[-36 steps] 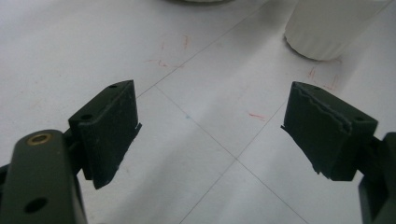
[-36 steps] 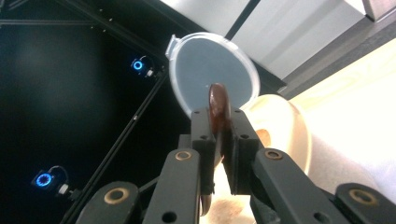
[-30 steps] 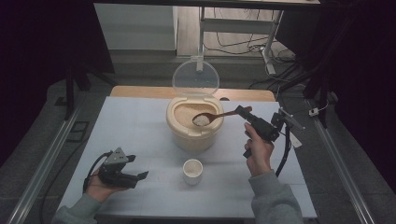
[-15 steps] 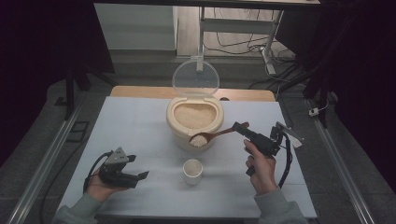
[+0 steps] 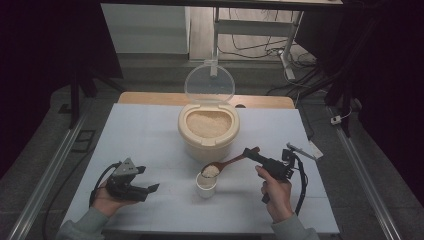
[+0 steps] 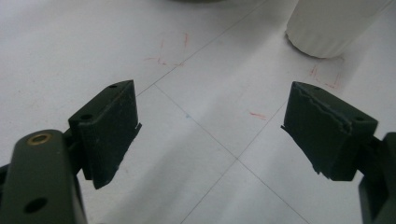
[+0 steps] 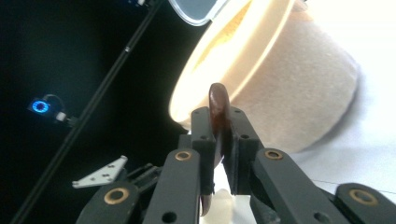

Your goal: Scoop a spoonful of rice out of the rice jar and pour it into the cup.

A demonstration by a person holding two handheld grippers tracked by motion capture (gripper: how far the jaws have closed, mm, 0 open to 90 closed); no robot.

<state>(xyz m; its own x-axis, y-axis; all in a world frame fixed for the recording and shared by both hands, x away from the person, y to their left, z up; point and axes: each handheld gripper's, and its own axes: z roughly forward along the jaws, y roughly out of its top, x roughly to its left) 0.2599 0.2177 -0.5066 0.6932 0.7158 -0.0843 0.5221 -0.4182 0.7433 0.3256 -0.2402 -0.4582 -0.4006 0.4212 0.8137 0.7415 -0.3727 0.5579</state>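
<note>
The right gripper (image 5: 251,152), jaws clamped on the spoon (image 5: 227,163), is holding rice above the cup (image 5: 206,184) — tipping comes next, I'd say; left gripper (image 5: 148,189) idling, jaws apart

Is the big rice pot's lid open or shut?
Open. The clear lid stands up behind the rice pot, and the rice inside shows.

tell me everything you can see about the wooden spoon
The wooden spoon is dark brown and looks like polished wood. Its handle end is clamped between the jaws of the right tongs, seen edge-on in the right gripper view. It slants down to the left, and its bowl carries a heap of pale grains right above the small white cup, just in front of the cream container. Whether the bowl touches the cup's rim is unclear.
</note>
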